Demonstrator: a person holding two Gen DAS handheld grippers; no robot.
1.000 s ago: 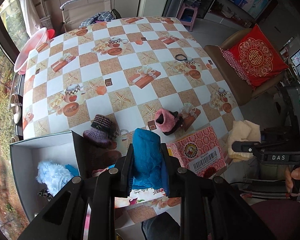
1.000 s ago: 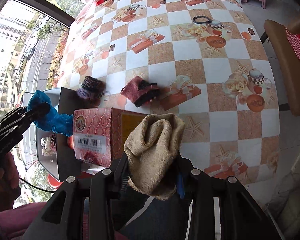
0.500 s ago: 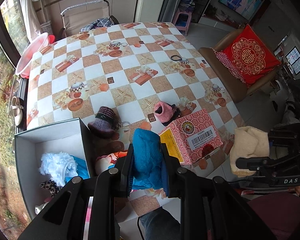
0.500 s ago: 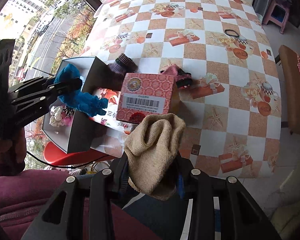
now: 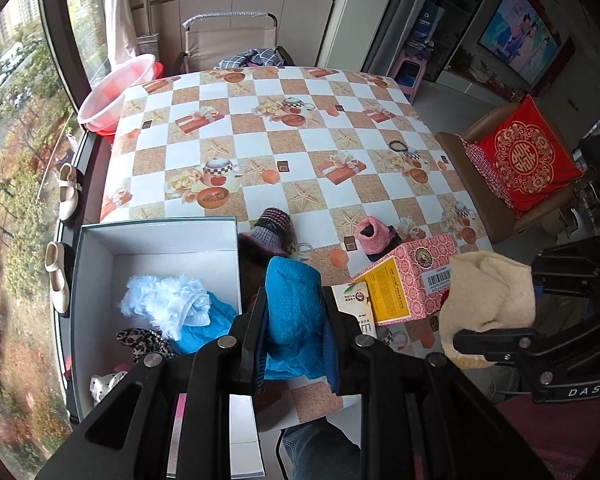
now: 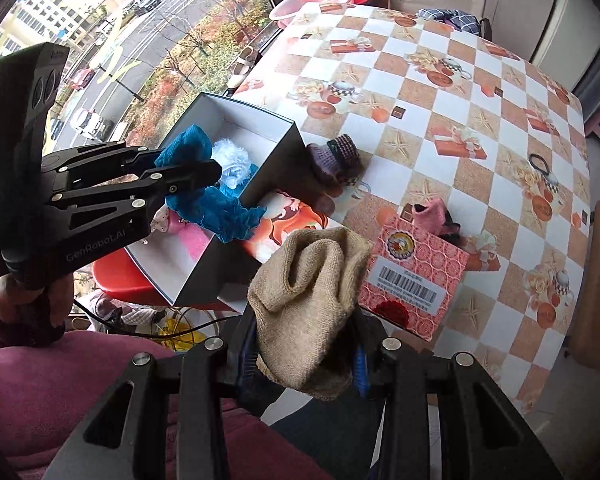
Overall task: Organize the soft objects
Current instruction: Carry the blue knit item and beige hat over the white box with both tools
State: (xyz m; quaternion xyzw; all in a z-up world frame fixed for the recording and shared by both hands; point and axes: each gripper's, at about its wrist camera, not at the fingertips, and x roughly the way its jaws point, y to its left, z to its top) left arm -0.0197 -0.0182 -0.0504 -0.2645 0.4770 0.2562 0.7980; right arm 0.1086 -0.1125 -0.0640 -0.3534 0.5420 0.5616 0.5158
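Observation:
My left gripper (image 5: 294, 312) is shut on a blue knitted cloth (image 5: 296, 304), held above the near right corner of the open white box (image 5: 156, 240); it also shows in the right wrist view (image 6: 196, 168). My right gripper (image 6: 306, 344) is shut on a beige knitted item (image 6: 308, 280), held off the table's near edge; the item shows in the left wrist view (image 5: 488, 304). The box holds a white fluffy item (image 5: 164, 304), blue cloth and small patterned pieces. A purple knitted hat (image 5: 270, 232) and a pink knitted item (image 5: 374, 236) lie on the table.
A red patterned carton (image 5: 416, 276) lies at the table's near edge between the grippers. A black hair tie (image 5: 398, 145) lies farther right. A chair with a red cushion (image 5: 528, 160) stands right of the checkered table (image 5: 260, 136). A pink basin (image 5: 112, 92) sits by the window.
Both grippers have pulled back and up from the table with their items. The left gripper has shifted toward the white box, more of whose inside now shows.

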